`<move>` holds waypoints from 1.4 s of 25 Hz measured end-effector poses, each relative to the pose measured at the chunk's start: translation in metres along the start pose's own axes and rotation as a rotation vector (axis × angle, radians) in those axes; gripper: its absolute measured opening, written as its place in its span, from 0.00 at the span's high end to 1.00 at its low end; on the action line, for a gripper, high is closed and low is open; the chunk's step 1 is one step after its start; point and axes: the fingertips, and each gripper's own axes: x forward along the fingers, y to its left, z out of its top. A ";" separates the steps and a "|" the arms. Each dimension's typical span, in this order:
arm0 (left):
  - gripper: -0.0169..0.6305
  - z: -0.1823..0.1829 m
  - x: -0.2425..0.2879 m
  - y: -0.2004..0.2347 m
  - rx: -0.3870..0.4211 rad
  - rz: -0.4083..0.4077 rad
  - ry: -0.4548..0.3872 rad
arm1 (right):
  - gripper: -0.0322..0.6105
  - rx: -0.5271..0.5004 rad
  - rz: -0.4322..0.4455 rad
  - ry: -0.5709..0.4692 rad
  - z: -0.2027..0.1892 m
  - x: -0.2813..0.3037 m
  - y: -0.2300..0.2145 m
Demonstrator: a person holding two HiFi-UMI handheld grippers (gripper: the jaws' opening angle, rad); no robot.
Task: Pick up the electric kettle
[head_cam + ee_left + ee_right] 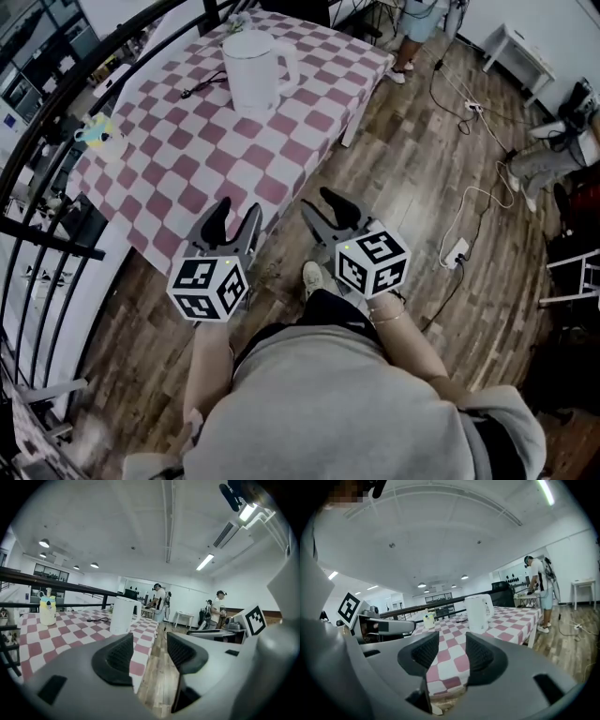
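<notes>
A white electric kettle (257, 69) with its handle to the right stands upright on the red-and-white checked table (178, 178); it also shows in the left gripper view (123, 616) and the right gripper view (478, 613). My left gripper (233, 216) hovers at the table's near edge, jaws open and empty. My right gripper (325, 208) is beside it over the wooden floor, also open and empty. Both point toward the kettle, well short of it.
A black cord (200, 87) lies left of the kettle. A small yellow and teal bottle (97, 134) stands near the table's left edge. A black railing (56, 112) runs along the left. Cables (469, 211) and a power strip lie on the floor; people stand beyond the table.
</notes>
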 end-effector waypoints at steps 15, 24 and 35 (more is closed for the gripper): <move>0.63 0.020 0.117 0.032 -0.105 0.163 -0.042 | 0.68 -0.058 0.128 0.015 0.048 0.075 -0.107; 0.63 0.020 0.132 0.052 -0.162 0.236 -0.037 | 0.68 -0.007 0.161 0.061 0.035 0.100 -0.129; 0.62 0.029 0.172 0.093 -0.159 0.220 -0.006 | 0.68 -0.018 0.112 0.076 0.057 0.147 -0.164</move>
